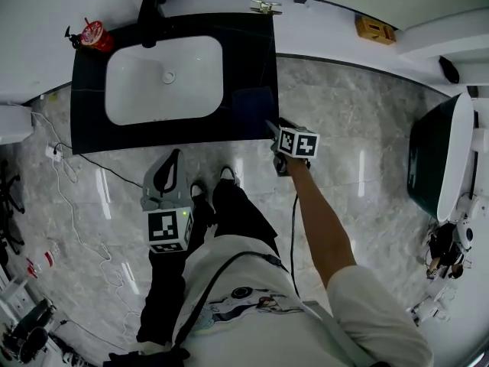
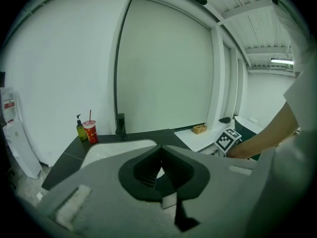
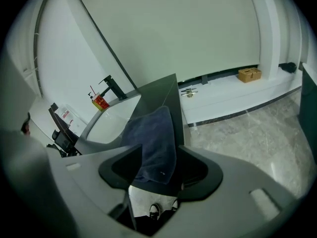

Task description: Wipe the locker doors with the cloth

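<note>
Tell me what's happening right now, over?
Left gripper shut, empty. Right gripper open, cloth between its jaws, draped on the black counter. No locker doors in view; nothing seen in the way.

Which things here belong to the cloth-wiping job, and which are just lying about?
Job: dark blue towelling cloth, draped over a corner of the black countertop; open right gripper straddling it.
Lying about: red straw cup; yellow-green pump bottle; small wooden box; white plug adapter with cable.
</note>
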A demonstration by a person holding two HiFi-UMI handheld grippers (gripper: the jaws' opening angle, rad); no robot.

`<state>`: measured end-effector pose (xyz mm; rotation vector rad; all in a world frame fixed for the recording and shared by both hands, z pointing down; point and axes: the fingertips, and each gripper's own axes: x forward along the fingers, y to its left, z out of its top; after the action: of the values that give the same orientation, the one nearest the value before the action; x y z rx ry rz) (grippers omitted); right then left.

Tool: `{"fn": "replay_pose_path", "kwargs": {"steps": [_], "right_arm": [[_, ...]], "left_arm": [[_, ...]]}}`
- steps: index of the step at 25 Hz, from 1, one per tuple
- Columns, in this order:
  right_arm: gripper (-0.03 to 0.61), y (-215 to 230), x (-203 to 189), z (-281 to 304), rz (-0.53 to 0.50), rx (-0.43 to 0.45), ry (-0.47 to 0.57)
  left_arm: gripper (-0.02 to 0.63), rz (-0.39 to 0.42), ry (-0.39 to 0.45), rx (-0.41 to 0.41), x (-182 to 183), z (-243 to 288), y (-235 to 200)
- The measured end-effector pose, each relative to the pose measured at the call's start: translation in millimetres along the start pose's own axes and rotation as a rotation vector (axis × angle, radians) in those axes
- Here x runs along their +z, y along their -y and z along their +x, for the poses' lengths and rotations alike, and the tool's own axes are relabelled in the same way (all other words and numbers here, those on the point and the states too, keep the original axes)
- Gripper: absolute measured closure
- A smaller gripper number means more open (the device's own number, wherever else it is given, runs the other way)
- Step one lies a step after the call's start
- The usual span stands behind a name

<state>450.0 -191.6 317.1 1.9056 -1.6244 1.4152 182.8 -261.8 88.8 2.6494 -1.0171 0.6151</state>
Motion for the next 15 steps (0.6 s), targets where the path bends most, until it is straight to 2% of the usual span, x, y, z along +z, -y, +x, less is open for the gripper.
{"fn": "replay_pose_path", "kwargs": {"steps": [3, 6, 7, 9, 13, 15], "right_arm": [[0.353, 0.2, -2.1, 10.6, -0.019, 0.000, -0.031], [0.366, 7.2, -4.5, 15.6, -0.040, -0.055, -0.052], [0.402, 9.8, -4.9, 15.7, -0.041, -0.076, -0.051], [0.409, 10.1, -5.1, 15.5, -0.055, -0.100, -0.043], [0.356, 1.0, -8.0, 19.9, -0.181, -0.137, -0.072], [0.363, -5.5, -12.2, 25.1, -0.267, -0.144, -0.099]], "left_arm": [[0.611, -0.009, -0.012, -0.009, -4.0, 4.9, 3.7], [0.611, 0.008, -0.021, -0.007, -5.1, 8.0, 6.0], [0.611, 0.013, -0.023, -0.006, -4.5, 8.3, 6.1], [0.611, 0.016, -0.023, -0.008, -2.5, 8.4, 6.0], [0.611, 0.012, -0.032, -0.014, -4.8, 9.8, 5.8], [0.611, 0.013, -0.041, -0.011, -8.8, 8.4, 6.2]]}}
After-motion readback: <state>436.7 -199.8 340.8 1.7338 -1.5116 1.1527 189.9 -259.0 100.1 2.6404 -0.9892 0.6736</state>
